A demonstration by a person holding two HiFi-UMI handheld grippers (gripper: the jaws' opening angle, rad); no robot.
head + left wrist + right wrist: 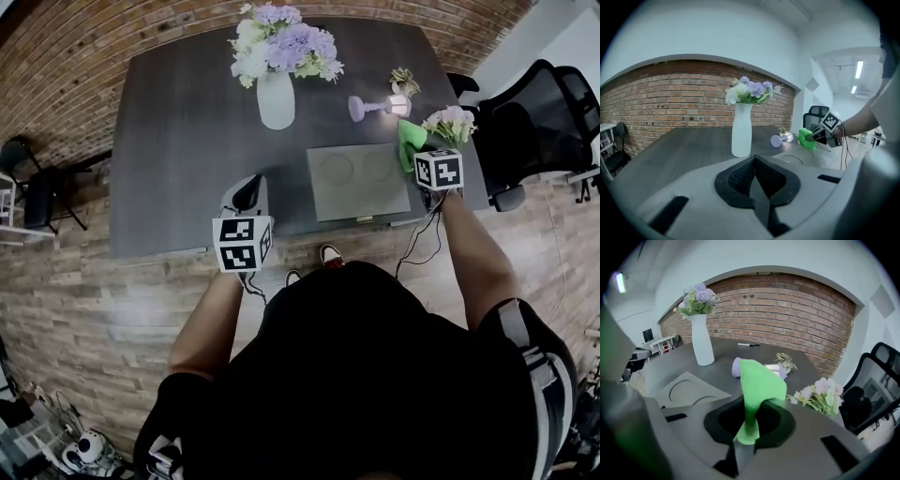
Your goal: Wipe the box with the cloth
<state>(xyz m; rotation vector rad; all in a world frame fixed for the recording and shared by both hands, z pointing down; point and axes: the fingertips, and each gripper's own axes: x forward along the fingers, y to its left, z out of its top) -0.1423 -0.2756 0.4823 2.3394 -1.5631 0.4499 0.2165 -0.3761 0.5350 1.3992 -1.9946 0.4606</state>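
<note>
A flat grey box [358, 181] with two round recesses in its lid lies at the table's front edge; it also shows in the right gripper view [689, 387] and the left gripper view [806, 158]. The bright green cloth [410, 142] hangs just off the box's right edge, with my right gripper [419, 155] shut on it. In the right gripper view the cloth [760, 380] stands up from the pinched jaws of the right gripper [749, 426]. My left gripper [247, 193] hovers left of the box, shut and empty, as the left gripper view [753, 160] confirms.
A white vase of purple and white flowers [276, 97] stands behind the box. A lilac object [361, 107], a small potted plant [404, 81] and a pink bouquet [450, 122] crowd the right rear. A black office chair [534, 122] stands to the right of the table.
</note>
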